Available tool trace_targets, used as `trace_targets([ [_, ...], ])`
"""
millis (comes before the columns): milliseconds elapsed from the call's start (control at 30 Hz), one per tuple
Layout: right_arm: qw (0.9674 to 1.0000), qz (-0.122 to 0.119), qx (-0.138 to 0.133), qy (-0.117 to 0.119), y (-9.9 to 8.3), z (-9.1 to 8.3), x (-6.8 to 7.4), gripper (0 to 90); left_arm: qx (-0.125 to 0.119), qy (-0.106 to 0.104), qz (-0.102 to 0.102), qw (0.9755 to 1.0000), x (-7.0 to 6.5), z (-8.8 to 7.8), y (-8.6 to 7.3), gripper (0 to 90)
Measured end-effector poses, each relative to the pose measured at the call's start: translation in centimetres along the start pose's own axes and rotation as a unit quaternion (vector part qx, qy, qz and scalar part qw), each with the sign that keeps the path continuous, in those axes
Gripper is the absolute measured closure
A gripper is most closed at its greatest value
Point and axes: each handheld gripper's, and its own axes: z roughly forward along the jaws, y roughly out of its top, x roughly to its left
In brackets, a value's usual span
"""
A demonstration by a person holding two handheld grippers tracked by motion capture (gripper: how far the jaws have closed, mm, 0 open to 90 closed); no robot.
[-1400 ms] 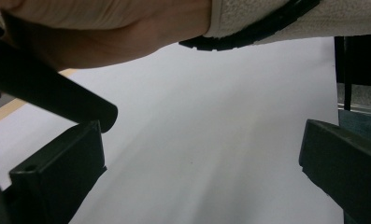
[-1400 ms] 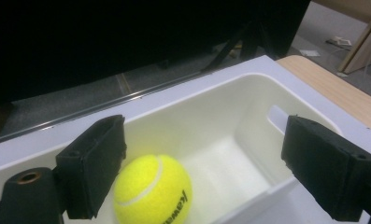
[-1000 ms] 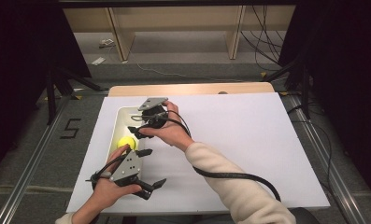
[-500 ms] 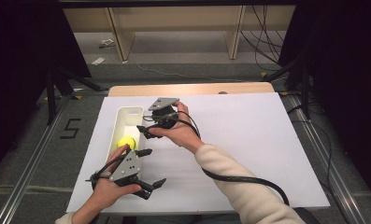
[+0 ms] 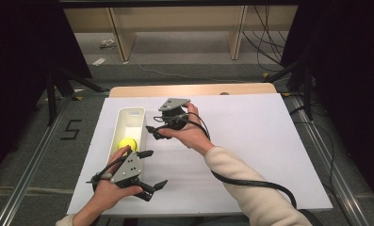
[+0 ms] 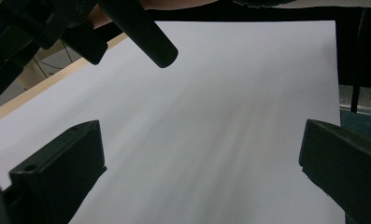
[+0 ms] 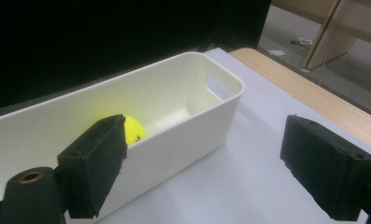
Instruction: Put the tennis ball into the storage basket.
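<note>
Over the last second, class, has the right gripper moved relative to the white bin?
Yes. In the high view the right gripper has drawn back off the white bin to its right side, over the white sheet; its jaws are open.

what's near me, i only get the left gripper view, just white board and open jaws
Observer: A long white bin sits on the board just left of your left gripper, seen in the high view.
Operator: anything in it
Observer: One yellow ball, lying on the bin floor.
Operator: where's the other gripper
Observer: The right gripper is beside the bin's right wall, jaws open, holding nothing.
</note>
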Motion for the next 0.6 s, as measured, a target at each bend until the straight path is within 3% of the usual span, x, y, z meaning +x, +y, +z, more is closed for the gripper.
trace_targets([
  [600, 0.9999, 0.008, -0.010, -0.004, -1.3, -2.0, -0.6, 15.7, -0.001, 0.003, -0.002, 1.0000, 0.1, -0.1, 0.0, 0.0],
])
